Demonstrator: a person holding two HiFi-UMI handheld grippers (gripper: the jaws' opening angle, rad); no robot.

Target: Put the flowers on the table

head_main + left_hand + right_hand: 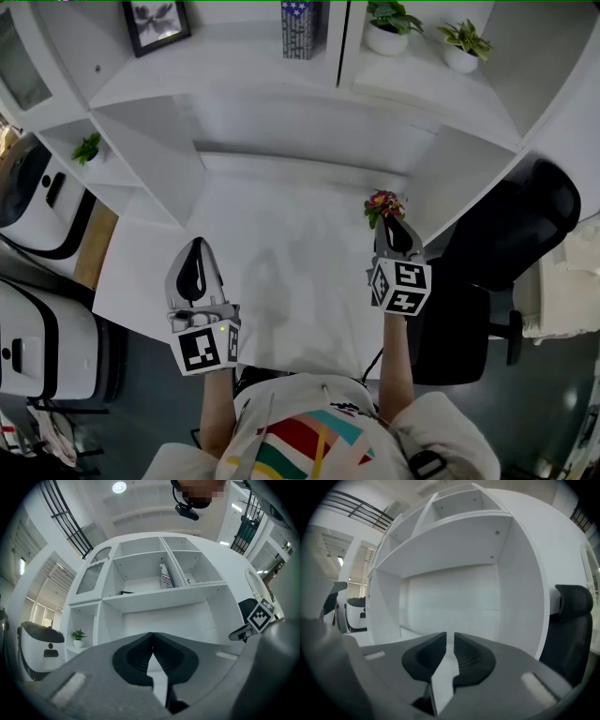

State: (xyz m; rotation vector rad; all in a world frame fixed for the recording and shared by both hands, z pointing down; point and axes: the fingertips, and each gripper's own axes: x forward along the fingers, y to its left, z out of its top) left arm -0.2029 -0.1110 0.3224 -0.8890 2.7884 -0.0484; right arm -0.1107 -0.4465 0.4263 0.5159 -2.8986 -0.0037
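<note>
A small bunch of pink and red flowers [382,204] with green leaves stands at the right side of the white table [281,272], close to the desk's right wall. Its base is hidden behind my right gripper [388,223], which hovers just in front of and over it. In the right gripper view that gripper [450,638] has its jaws a narrow slit apart, with nothing between them and no flowers showing. My left gripper [196,247] hangs over the table's left front. Seen in its own view, the left gripper [151,637] has its tips touching and is empty.
The top shelf carries a picture frame [157,23], a patterned box [300,28] and two potted plants [389,26] [462,45]. A small plant [87,150] sits in the left cubby. A black office chair [525,225] stands right of the desk, and white machines [37,197] stand to its left.
</note>
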